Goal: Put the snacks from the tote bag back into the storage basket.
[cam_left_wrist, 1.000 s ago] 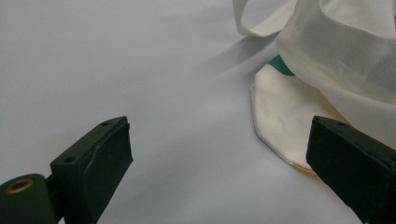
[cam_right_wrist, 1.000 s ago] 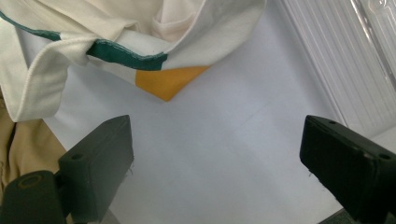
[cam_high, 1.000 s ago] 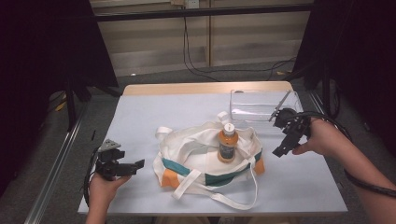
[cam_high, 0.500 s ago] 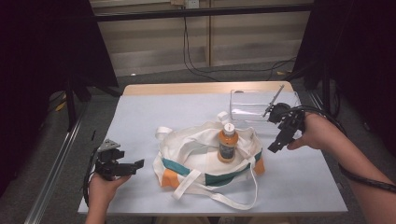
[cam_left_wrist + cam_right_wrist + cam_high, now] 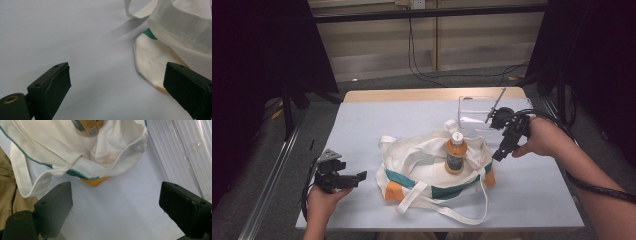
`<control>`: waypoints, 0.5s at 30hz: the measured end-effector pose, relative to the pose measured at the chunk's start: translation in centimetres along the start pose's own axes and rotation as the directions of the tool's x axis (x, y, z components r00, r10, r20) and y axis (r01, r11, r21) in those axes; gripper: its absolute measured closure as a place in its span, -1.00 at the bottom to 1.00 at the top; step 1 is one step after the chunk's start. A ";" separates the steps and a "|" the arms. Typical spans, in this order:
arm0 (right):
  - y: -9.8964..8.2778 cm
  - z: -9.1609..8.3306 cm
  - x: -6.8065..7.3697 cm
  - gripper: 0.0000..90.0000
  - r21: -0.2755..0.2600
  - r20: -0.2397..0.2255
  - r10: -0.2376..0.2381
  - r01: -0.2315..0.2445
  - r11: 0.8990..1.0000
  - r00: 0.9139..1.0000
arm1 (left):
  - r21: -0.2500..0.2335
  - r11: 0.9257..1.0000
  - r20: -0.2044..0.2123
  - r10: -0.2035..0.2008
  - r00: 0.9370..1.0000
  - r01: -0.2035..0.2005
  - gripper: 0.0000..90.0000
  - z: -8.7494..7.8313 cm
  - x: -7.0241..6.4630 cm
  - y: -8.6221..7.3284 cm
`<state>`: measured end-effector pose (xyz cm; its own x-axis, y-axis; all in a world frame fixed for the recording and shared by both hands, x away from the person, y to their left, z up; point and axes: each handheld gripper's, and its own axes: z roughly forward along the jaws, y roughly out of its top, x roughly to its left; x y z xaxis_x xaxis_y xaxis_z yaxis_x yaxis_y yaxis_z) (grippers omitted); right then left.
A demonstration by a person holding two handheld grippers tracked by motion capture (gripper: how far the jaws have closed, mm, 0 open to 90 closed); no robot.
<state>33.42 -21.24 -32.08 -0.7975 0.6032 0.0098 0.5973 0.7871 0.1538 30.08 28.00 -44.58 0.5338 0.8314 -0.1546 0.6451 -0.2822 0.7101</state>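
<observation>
Two black handheld tools, bare forearms

The left tool [image 5: 354,177] is carrying a grey three-cornered plate and a brass-coloured eyelet by its blocky black jaws; a black cable is trailing from the right tool [image 5: 501,150].

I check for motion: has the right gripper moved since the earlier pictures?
Yes. The right gripper moved slightly away from the bag, toward the clear box and the table's far edge.
</observation>
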 end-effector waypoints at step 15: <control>2.6 -0.1 1.0 -0.73 0.005 -0.003 -0.041 0.041 0.999 0.999 | -0.012 1.000 0.000 -0.015 1.000 0.015 -0.84 0.0 0.1 -0.1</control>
<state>34.18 -18.57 -31.59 -0.8215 0.5701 0.0069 0.5646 0.8118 0.1490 30.06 28.12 -44.61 0.5236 0.8358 -0.1652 0.6465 -0.2636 0.7159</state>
